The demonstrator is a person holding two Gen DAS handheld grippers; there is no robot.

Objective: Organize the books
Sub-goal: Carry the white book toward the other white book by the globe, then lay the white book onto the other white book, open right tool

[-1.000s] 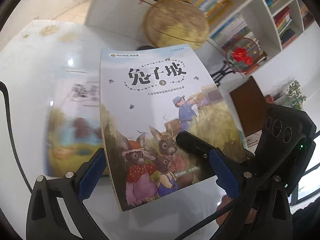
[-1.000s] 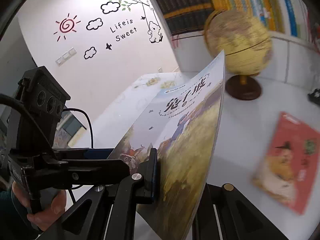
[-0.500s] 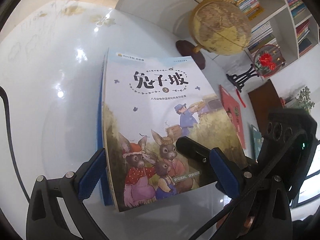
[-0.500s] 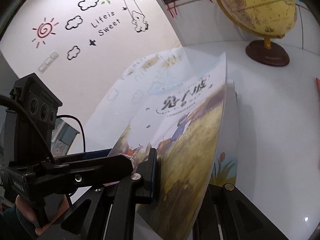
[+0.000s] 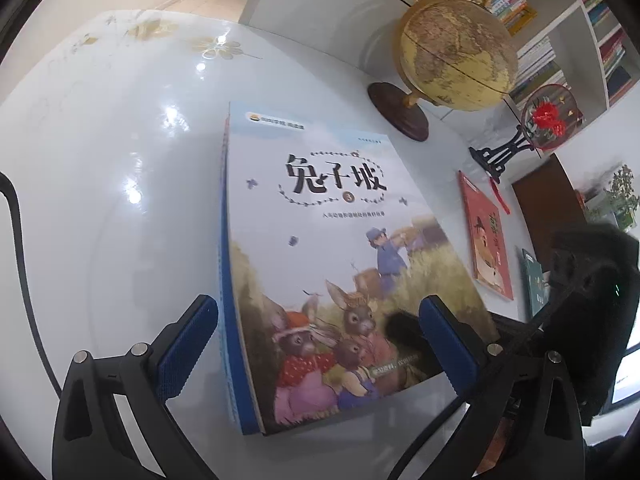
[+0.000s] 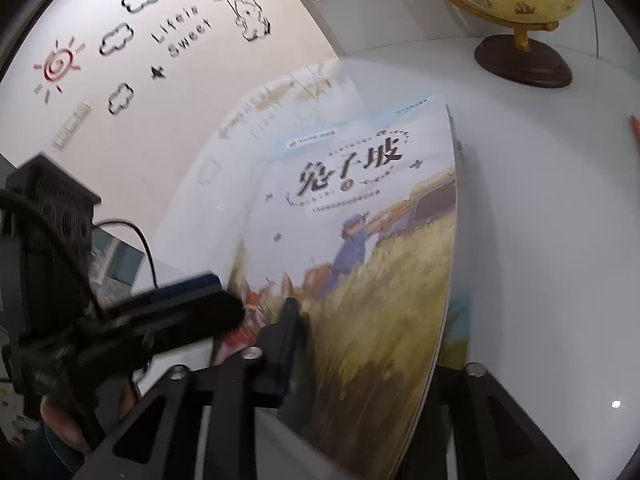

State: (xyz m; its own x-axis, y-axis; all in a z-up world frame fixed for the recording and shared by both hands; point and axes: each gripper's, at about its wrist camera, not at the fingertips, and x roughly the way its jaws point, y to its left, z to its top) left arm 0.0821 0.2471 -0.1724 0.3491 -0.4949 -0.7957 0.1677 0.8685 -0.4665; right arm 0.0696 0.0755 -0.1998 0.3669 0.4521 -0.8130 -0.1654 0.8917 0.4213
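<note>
A glossy white bench [image 5: 120,160] catches spots of light. Behind it a white bookshelf [image 5: 576,20] is packed with coloured spines, and a globe [image 5: 456,52] stands in front. The cream wall [image 6: 100,128] carries sun, cloud and tree stickers [image 6: 60,64].

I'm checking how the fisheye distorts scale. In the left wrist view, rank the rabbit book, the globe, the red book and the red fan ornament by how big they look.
1. rabbit book, nearest the camera, so inflated
2. globe
3. red book
4. red fan ornament, close to the red book; unsure
</note>
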